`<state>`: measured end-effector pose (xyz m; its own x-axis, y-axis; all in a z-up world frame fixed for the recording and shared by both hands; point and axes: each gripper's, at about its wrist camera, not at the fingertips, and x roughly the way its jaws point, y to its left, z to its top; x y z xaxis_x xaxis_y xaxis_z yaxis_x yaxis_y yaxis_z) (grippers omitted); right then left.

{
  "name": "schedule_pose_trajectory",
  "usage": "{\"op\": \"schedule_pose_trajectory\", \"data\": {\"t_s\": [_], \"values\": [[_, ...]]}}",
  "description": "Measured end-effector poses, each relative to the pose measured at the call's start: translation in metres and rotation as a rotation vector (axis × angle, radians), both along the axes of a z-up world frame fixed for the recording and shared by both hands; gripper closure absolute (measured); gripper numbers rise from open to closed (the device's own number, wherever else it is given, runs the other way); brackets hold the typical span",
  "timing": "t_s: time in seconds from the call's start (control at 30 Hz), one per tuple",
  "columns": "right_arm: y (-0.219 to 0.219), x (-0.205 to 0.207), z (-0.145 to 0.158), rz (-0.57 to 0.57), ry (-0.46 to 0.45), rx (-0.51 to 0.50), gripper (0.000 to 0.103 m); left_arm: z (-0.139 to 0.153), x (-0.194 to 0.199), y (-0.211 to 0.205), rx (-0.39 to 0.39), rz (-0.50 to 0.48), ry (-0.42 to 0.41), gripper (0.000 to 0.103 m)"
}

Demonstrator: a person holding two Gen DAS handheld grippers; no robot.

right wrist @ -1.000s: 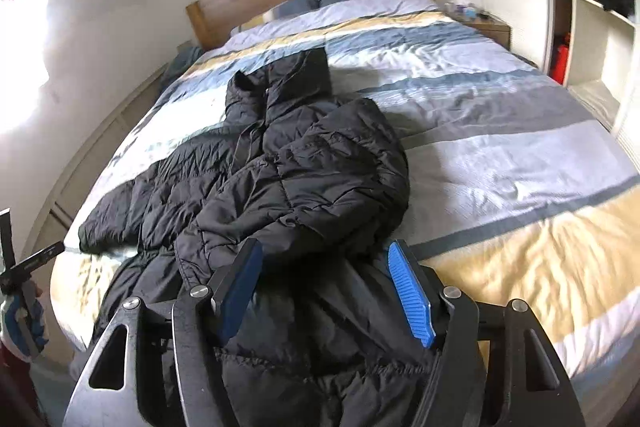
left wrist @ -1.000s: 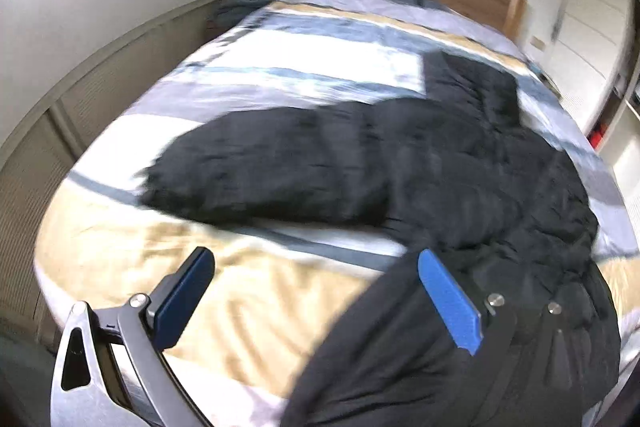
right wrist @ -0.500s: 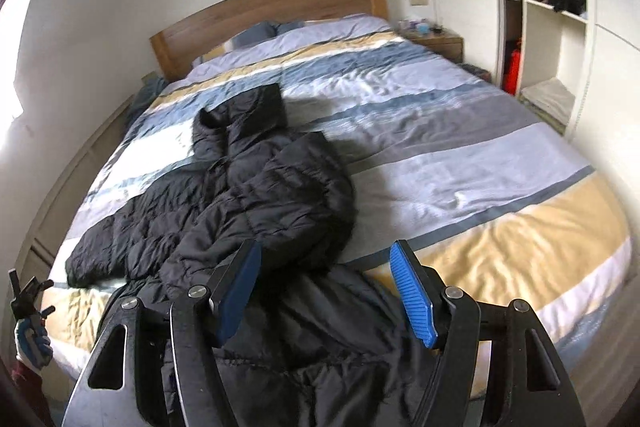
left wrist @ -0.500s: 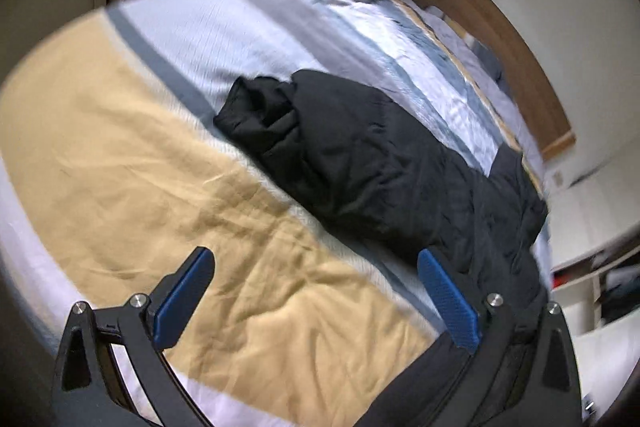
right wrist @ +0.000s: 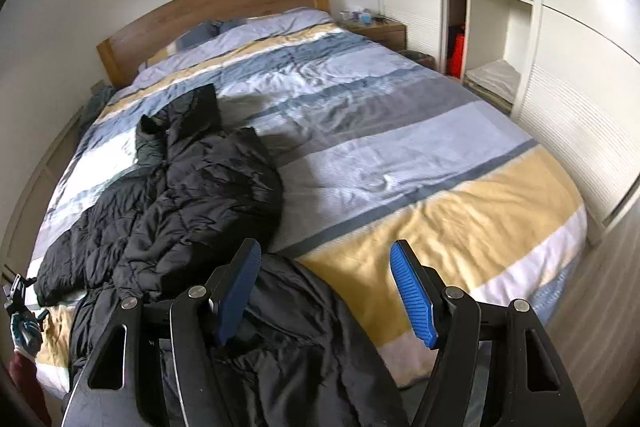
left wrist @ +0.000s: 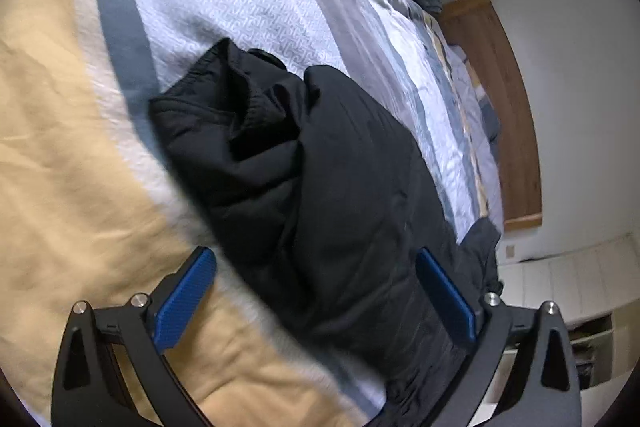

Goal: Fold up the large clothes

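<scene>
Since a second ago my left gripper (left wrist: 316, 295) has rolled and dropped toward the sleeve (left wrist: 248, 131) of the black jacket (right wrist: 192, 187), which now sits large between its blue fingers (left wrist: 444, 295); those fingers stand wide apart and grip nothing. My right gripper (right wrist: 324, 291) has pulled back a little, so more of the striped bed (right wrist: 420, 155) shows. Its fingers are open too, hovering over the jacket's hem (right wrist: 304, 339) at the bed's foot. I see the jacket spread along the bed's left side, collar toward the headboard (right wrist: 224, 11).
</scene>
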<state>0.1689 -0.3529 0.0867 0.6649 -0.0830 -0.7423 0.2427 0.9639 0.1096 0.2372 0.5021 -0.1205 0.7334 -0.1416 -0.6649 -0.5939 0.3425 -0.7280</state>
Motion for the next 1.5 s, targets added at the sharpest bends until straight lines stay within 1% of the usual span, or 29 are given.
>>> {"op": "schedule_pose_trajectory", "data": {"t_s": [0.03, 0.07, 0.1, 0.13, 0.17, 0.2, 0.23, 0.27, 0.3, 0.4, 0.5, 0.67, 0.8, 0.93, 1.03, 1.13, 1.2, 1.27, 1.4, 1.5], "values": [[-0.003, -0.002, 0.0, -0.011, 0.005, -0.006, 0.036, 0.0, 0.002, 0.0, -0.003, 0.008, -0.008, 0.006], [-0.005, -0.003, 0.0, -0.019, 0.008, -0.011, 0.036, 0.0, 0.005, -0.001, -0.004, 0.014, -0.016, 0.011], [-0.007, -0.005, 0.0, -0.027, 0.011, -0.014, 0.036, 0.001, 0.007, -0.002, -0.003, 0.013, -0.019, 0.019], [-0.009, -0.006, -0.001, -0.033, 0.013, -0.014, 0.036, 0.002, 0.011, -0.004, 0.001, 0.009, -0.016, 0.023], [-0.01, -0.007, -0.001, -0.038, 0.015, -0.013, 0.036, 0.002, 0.014, -0.005, 0.004, 0.009, -0.008, 0.034], [-0.013, -0.007, -0.002, -0.042, 0.017, -0.011, 0.036, 0.001, 0.015, -0.006, 0.0, 0.009, -0.001, 0.049], [-0.014, -0.008, -0.003, -0.047, 0.018, -0.009, 0.036, -0.001, 0.016, -0.006, -0.01, 0.012, 0.0, 0.058], [-0.015, -0.008, -0.005, -0.049, 0.02, -0.006, 0.036, -0.002, 0.015, -0.006, -0.021, 0.014, -0.003, 0.07], [-0.015, -0.009, -0.006, -0.048, 0.022, -0.004, 0.036, -0.003, 0.015, -0.006, -0.03, 0.017, -0.012, 0.077], [-0.014, -0.009, -0.009, -0.036, 0.024, -0.001, 0.036, 0.007, 0.014, -0.01, -0.004, 0.009, -0.026, 0.086], [-0.013, -0.011, -0.012, -0.026, 0.019, 0.012, 0.036, 0.032, 0.017, -0.02, 0.064, -0.026, -0.04, 0.089], [-0.018, -0.021, -0.016, -0.02, 0.002, 0.048, 0.036, 0.081, 0.024, -0.047, 0.171, -0.094, -0.089, 0.09], [-0.027, -0.03, -0.018, -0.021, -0.017, 0.085, 0.036, 0.124, 0.031, -0.081, 0.246, -0.161, -0.14, 0.09], [-0.035, -0.039, -0.02, -0.023, -0.032, 0.101, 0.036, 0.161, 0.039, -0.121, 0.324, -0.237, -0.177, 0.091], [-0.037, -0.043, -0.023, -0.008, -0.039, 0.112, 0.036, 0.183, 0.046, -0.157, 0.352, -0.308, -0.212, 0.091], [-0.036, -0.045, -0.025, 0.009, -0.045, 0.119, 0.036, 0.2, 0.055, -0.202, 0.382, -0.398, -0.241, 0.091], [-0.038, -0.046, -0.027, 0.019, -0.047, 0.126, 0.036, 0.204, 0.058, -0.226, 0.396, -0.446, -0.256, 0.091], [-0.039, -0.049, -0.03, 0.029, -0.048, 0.138, 0.036, 0.209, 0.063, -0.26, 0.43, -0.509, -0.267, 0.091], [-0.046, -0.054, -0.035, 0.032, -0.042, 0.146, 0.036, 0.203, 0.069, -0.322, 0.493, -0.619, -0.262, 0.091], [-0.054, -0.06, -0.037, 0.021, -0.04, 0.149, 0.036, 0.188, 0.072, -0.364, 0.532, -0.702, -0.24, 0.091]]}}
